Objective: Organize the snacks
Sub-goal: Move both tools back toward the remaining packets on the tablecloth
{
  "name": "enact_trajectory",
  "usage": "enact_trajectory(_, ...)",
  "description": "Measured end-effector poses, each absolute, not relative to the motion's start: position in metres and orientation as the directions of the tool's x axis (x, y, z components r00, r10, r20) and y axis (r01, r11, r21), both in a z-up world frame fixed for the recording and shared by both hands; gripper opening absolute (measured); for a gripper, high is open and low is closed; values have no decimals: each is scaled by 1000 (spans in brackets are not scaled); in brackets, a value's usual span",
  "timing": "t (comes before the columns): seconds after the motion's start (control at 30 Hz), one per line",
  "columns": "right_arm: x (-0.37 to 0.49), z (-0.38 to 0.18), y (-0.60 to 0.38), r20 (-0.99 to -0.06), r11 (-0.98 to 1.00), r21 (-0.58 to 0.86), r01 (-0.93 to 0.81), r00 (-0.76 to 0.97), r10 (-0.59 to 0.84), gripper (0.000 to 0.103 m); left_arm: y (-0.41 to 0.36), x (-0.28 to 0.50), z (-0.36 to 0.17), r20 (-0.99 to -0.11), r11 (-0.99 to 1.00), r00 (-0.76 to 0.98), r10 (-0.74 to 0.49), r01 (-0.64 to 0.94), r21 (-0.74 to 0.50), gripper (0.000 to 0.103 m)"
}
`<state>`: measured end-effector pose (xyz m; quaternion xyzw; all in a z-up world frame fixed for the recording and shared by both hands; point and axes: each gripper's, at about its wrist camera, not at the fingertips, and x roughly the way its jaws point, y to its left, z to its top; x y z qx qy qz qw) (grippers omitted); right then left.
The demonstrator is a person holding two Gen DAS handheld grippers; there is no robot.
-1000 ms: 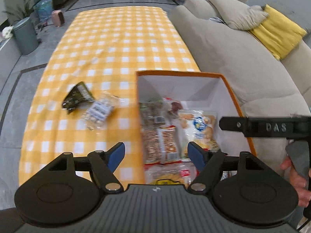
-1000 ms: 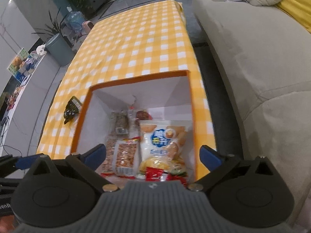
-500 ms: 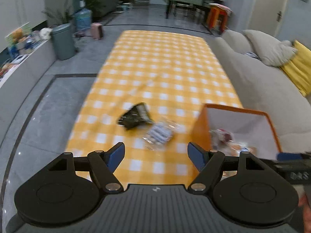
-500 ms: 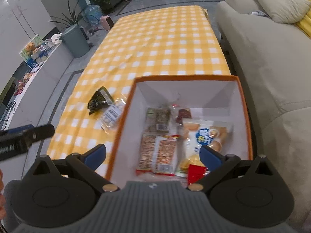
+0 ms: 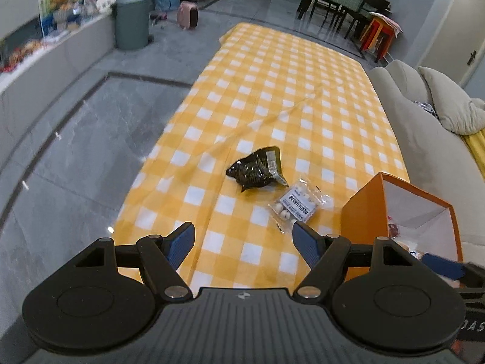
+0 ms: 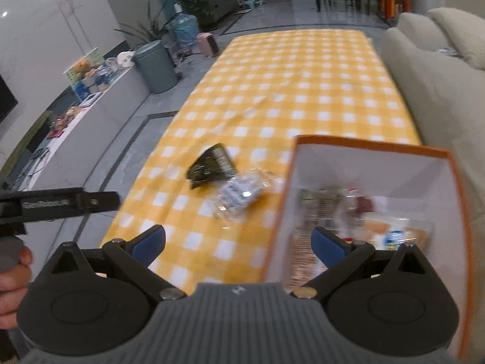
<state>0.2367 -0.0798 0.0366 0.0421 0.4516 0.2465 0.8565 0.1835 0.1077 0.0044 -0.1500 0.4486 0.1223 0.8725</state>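
Left gripper (image 5: 243,236): jaws spread wide, released, nothing between the blue fingertips (image 5: 181,240). It hangs above the near edge of the yellow checked tablecloth (image 5: 272,97).

Right gripper (image 6: 238,241): jaws likewise spread wide and empty. Its right fingertip (image 6: 326,244) stands over the near left wall of the orange box (image 6: 372,145); its left fingertip is over bare cloth.

Surroundings, largest first:
- Grey sofa (image 5: 424,139): right of both jaw sets, running along the table's long side.
- Orange box, white inside: ahead and right of the left jaws, on the table's right edge. In the right wrist view it lies directly ahead-right and holds several snack packets (image 6: 394,233), blurred.
- Dark green snack pouch (image 5: 257,171): on the cloth ahead of the left jaws, slightly right of their centre line, well apart from the fingertips.
- Clear packet of small white pieces (image 5: 295,204): just beside the pouch on its near right side, between pouch and box, nearest item to the left gripper's right fingertip, not touching it.

Both loose packets lie outside the box. No object stands between the left jaws and the packets.
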Motion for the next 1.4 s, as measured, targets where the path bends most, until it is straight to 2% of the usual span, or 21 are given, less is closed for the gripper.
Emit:
enact_trajectory(0.2, 251, 21, -40, -752, 864, 361, -352, 437, 493, 99, 135, 190, -15, -834, 893, 551, 22, -386, -231, 86)
enact_trajectory(0.33, 267, 5, -18, -751, 867, 429, -251, 434, 497, 99, 157, 188, -27, -845, 848, 534, 21, -458, -268, 85)
enact_trajectory(0.47, 282, -17, 2, -777, 892, 431, -133, 448, 442, 100, 176, 186, -36, -864, 818, 503, 14, -503, -280, 85)
enact_trajectory(0.57, 288, -25, 21, -801, 951, 292, -104, 517, 302, 100, 186, 186, -36, -864, 808, 504, 11, -514, -289, 85)
enact_trajectory(0.87, 310, -37, 58, -800, 997, 72, 29, 599, 40, 98, 200, 189, -46, -887, 789, 462, -3, -544, -286, 85)
enact_trajectory(1.07, 323, -61, 61, -845, 986, 143, 80, 529, 80, 95, 213, 183, -47, -888, 749, 461, -14, -583, -315, 85)
enact_trajectory(1.27, 343, -87, 52, -873, 956, 172, 236, 487, 37, 95, 222, 183, -53, -893, 735, 449, -31, -595, -325, 85)
enact_trajectory(1.4, 353, -98, 56, -879, 962, 137, 238, 476, 7, 93, 224, 186, -58, -896, 733, 440, -56, -591, -336, 85)
